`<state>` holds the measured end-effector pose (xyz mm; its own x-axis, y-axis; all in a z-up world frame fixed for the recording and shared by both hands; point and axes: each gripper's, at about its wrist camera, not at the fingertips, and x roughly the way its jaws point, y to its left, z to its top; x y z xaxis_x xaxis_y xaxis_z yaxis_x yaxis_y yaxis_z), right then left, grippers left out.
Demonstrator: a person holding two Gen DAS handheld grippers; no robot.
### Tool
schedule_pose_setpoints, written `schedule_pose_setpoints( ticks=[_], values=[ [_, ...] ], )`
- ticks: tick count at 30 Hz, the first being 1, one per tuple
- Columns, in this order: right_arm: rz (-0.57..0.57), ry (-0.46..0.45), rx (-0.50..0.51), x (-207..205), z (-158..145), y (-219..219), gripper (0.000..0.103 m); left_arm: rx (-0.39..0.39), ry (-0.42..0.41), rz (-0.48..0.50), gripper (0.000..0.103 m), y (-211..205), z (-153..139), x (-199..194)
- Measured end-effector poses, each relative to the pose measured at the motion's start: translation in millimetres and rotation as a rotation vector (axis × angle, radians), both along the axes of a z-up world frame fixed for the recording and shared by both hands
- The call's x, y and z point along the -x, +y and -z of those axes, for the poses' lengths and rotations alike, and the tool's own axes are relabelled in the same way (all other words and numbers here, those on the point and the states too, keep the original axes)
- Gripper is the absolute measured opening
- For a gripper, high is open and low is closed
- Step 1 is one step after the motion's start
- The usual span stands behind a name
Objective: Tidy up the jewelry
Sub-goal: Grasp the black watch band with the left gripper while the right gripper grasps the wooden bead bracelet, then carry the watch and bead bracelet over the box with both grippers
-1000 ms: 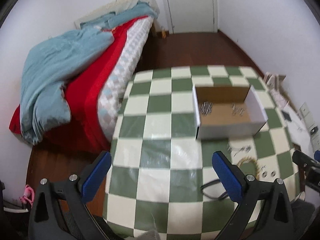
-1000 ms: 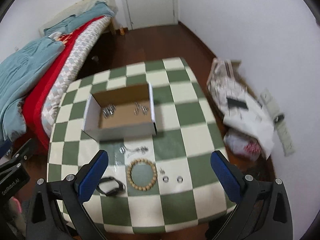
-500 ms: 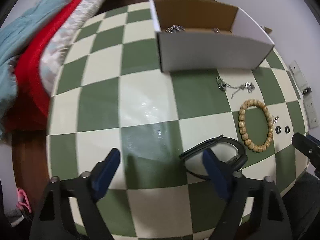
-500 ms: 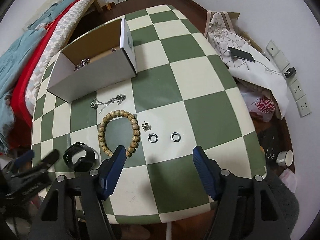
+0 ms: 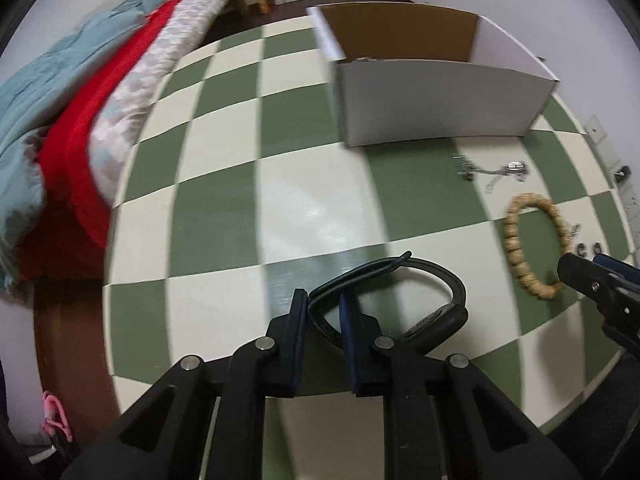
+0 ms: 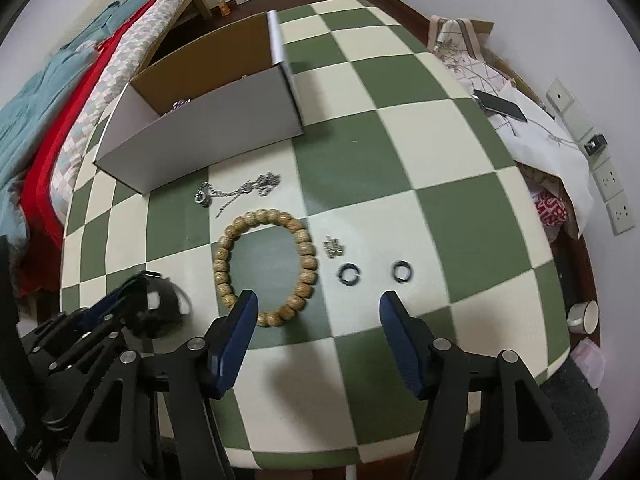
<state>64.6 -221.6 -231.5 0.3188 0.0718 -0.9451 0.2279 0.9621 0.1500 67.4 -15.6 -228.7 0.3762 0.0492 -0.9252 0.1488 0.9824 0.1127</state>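
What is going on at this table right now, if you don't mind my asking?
A person is tidying jewelry into a cardboard box with two handheld grippers. The left gripper has its jaws closed on the strap of a black watch at the table's near edge. The right gripper hangs open over the wooden bead bracelet and two small rings. A silver chain lies on the checkered tablecloth in front of the box.

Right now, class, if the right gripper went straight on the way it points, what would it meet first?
Probably the two dark rings, which lie on the checked table just ahead of the open right gripper. The wooden bead bracelet sits slightly left of that line. Depth is uncertain.
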Motion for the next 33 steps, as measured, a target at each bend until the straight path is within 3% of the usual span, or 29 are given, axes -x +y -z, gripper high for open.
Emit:
schedule_pose_setpoints(
  ticks=[4,8,12,15,21,26,33],
  values=[
    [-0.018,0.024,0.035,-11,13,17,0.053,-0.018,-0.008,-0.026,0.013,13,1,3],
    [-0.046,0.018,0.162,-17,19,36,0.039,-0.015,-0.008,-0.030,0.013,15,1,5],
    [-0.055,0.002,0.176,-19,20,47,0.022,-0.010,-0.010,-0.038,0.013,17,1,6],
    [-0.072,-0.002,0.181,-20,21,53,0.015,-0.013,-0.012,-0.040,0.013,17,2,2],
    [-0.092,-0.010,0.178,-19,18,49,0.010,-0.013,-0.016,-0.048,0.011,17,0,3],
    [-0.081,-0.031,0.154,-13,13,44,0.010,0.009,-0.054,-0.047,0.007,17,-21,7],
    [-0.085,-0.122,0.110,-4,-30,37,0.010,0.053,-0.116,-0.028,0.007,11,-58,4]
  ],
)
